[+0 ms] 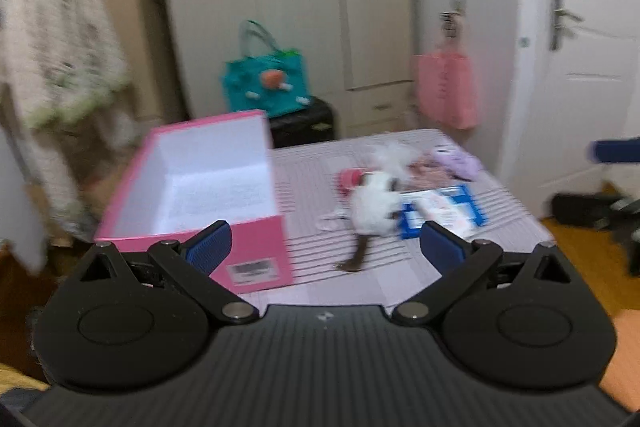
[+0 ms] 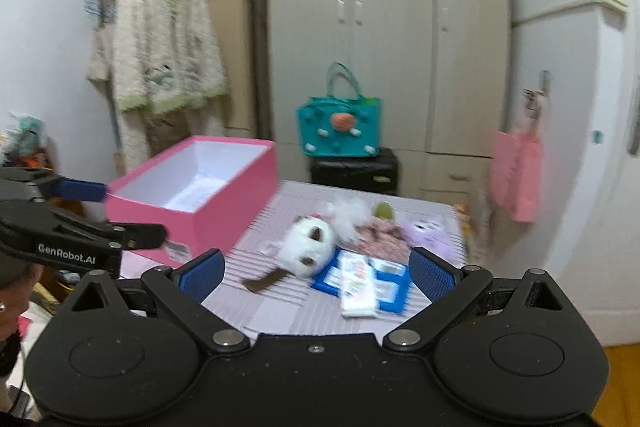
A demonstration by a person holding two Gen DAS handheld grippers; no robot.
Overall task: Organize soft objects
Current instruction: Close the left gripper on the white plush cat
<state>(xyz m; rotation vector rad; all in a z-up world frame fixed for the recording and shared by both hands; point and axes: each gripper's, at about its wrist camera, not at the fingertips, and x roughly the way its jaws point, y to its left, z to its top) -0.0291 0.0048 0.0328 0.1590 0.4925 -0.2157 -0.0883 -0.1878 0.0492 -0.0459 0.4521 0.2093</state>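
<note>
- The left gripper [image 1: 325,245] has its ribbed blue pads spread wide with nothing between them; the right gripper [image 2: 316,277] is likewise wide open and empty. Both hang above the near edge of the table [image 2: 280,311], which wears a smooth cloth of thin pink and white stripes.
- Near centre lies a flat blue-framed card [image 2: 394,289] with a white packet [image 2: 358,291] on top.
- Touching the card's left edge is a fluffy white plush [image 2: 310,247], rounded, with dark brown patches and a flat brown strip trailing toward the near side.
- Just behind it sit a wispy white tuft [image 2: 346,213], a pink patterned cloth [image 2: 382,235] and a pale purple plush [image 2: 426,231], all bunched at the far right of the table.
- On the left stands an open pink cardboard box [image 1: 256,247], rectangular, white inside, with a label on its near end.
- Beyond the table, a teal bag [image 2: 340,127] rests on a black case [image 2: 354,173] before pale wardrobe doors [image 2: 360,27]; a shaggy cream garment [image 2: 160,43] hangs far left.
</note>
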